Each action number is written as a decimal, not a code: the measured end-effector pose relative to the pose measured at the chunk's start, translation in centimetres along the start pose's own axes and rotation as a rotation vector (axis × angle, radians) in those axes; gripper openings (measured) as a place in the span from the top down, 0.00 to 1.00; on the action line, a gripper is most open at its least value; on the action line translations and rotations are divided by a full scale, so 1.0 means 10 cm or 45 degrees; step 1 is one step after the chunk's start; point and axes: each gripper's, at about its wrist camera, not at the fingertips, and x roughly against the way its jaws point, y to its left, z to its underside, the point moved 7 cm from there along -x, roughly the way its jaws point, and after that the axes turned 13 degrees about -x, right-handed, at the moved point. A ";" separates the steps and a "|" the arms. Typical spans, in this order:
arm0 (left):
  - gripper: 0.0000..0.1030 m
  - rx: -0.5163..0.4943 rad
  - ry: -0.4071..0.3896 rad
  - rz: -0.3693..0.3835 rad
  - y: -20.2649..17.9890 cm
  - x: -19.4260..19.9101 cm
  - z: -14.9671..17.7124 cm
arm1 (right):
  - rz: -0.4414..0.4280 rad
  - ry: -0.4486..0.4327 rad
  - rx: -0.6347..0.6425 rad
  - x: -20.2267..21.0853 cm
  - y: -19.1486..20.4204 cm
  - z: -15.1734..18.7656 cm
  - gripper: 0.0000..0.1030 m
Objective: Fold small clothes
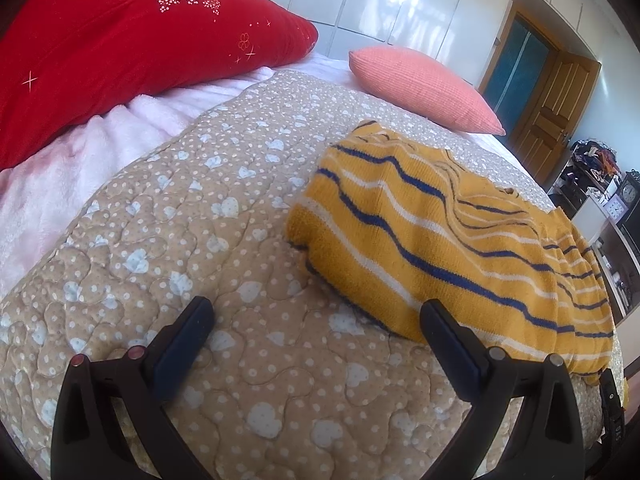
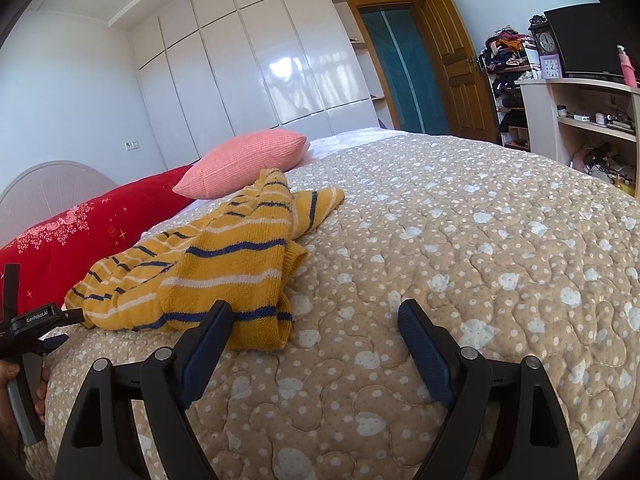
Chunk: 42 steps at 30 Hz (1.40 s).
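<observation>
A yellow knit sweater (image 1: 448, 240) with blue and white stripes lies crumpled on the tan quilt (image 1: 208, 216). My left gripper (image 1: 316, 308) hovers open just in front of the sweater's near left edge, its right finger over the hem, nothing between the fingers. In the right wrist view the same sweater (image 2: 208, 268) lies to the left, one sleeve stretched toward the pink pillow. My right gripper (image 2: 316, 312) stands open over bare quilt (image 2: 460, 240), with its left finger overlapping the sweater's near corner. The left gripper's handle (image 2: 28, 320) and a hand show at the left edge.
A red flowered pillow (image 1: 132, 44) and a pink pillow (image 1: 420, 84) lie at the head of the bed. A pale pink blanket (image 1: 80, 152) lies beside the quilt. White wardrobes (image 2: 260, 72), a wooden door (image 2: 452, 60) and a cluttered shelf unit (image 2: 580, 116) stand beyond the bed.
</observation>
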 end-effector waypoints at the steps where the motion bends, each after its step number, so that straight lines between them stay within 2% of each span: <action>1: 0.01 0.000 0.000 0.000 0.00 0.00 0.00 | 0.001 -0.001 0.002 0.00 0.00 0.00 0.15; 26: 0.01 0.003 -0.004 0.002 0.01 0.02 0.01 | -0.001 -0.007 0.010 0.00 0.02 0.00 0.15; 32: 0.01 -0.014 0.019 -0.025 0.00 0.01 0.00 | -0.004 -0.008 0.010 0.00 0.02 0.00 0.15; 36: 0.01 -0.008 0.013 -0.024 -0.01 0.00 -0.01 | 0.032 -0.008 0.041 -0.01 0.02 0.03 0.15; 42: 0.01 0.006 -0.002 -0.012 -0.01 0.00 -0.02 | 0.152 0.013 0.164 -0.08 0.09 0.08 0.13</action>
